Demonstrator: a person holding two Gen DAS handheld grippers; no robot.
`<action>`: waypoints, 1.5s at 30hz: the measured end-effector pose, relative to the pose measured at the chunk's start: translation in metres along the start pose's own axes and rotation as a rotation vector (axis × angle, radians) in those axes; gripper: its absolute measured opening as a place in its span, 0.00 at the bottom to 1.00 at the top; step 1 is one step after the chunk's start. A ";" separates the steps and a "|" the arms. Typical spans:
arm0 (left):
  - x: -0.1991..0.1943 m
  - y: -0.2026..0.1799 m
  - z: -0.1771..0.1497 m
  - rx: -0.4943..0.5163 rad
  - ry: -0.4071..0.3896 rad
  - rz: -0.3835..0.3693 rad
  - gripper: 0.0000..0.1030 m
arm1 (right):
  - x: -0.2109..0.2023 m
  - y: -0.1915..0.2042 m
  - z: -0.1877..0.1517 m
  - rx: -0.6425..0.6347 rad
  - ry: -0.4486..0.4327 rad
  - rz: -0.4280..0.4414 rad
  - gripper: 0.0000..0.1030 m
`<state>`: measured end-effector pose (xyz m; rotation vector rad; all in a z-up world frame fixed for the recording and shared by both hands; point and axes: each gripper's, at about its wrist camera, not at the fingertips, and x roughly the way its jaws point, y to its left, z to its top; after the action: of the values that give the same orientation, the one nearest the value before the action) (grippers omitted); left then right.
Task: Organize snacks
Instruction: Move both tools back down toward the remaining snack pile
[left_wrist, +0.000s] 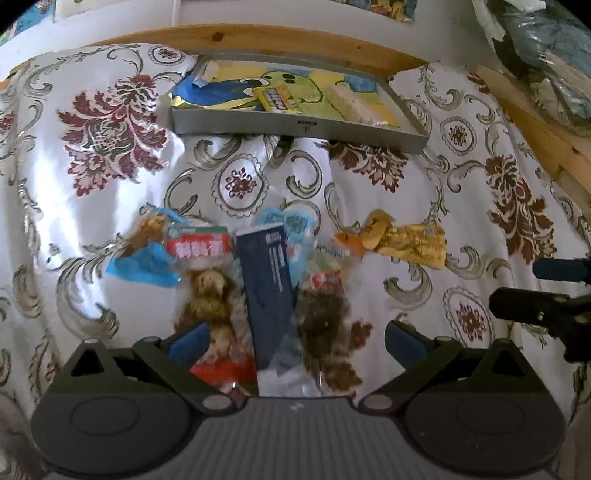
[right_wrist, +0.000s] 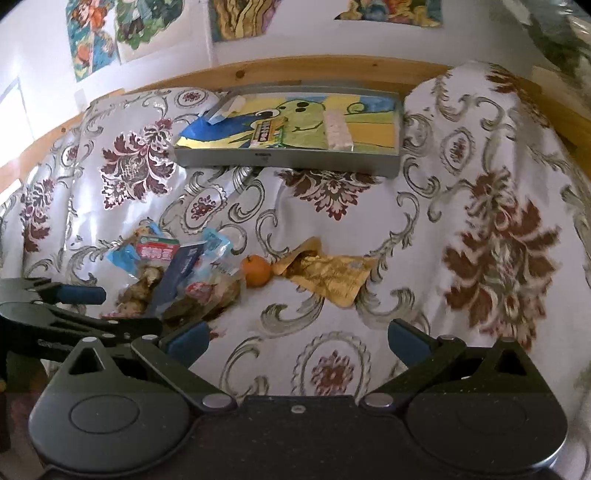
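The navy packet (left_wrist: 271, 291) lies atop the snack pile, between the left gripper (left_wrist: 295, 338)'s 2 spread fingers. Right of the navy packet sit an orange (right_wrist: 256, 271) and gold wrapper (right_wrist: 328, 275); beyond, the grey tray (left_wrist: 295, 129). The right gripper (right_wrist: 297, 338) gapes over bare cloth.

Bare cloth (right_wrist: 332, 221) between snack pile (right_wrist: 177, 280) and tray (right_wrist: 288, 162)

Grey tray (right_wrist: 288, 162): 2 snack packs inside. In front of tray: 1 orange (right_wrist: 256, 271), 1 gold wrapper (right_wrist: 332, 275), 1 navy packet (left_wrist: 271, 291); clear bags heaped, count unclear.
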<state>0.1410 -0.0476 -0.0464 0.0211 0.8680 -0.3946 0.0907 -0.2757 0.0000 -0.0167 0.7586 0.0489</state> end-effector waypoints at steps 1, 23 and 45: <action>0.003 0.001 0.001 0.000 -0.002 -0.008 1.00 | 0.005 -0.004 0.004 -0.006 0.004 0.006 0.99; 0.046 -0.020 0.012 0.177 0.054 -0.106 0.85 | 0.119 -0.007 0.040 -0.431 0.046 0.110 0.80; 0.051 -0.013 0.022 0.123 0.104 -0.089 0.70 | 0.136 -0.004 0.041 -0.281 0.221 0.156 0.50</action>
<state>0.1820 -0.0798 -0.0683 0.1177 0.9486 -0.5338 0.2175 -0.2732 -0.0633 -0.2333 0.9681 0.3061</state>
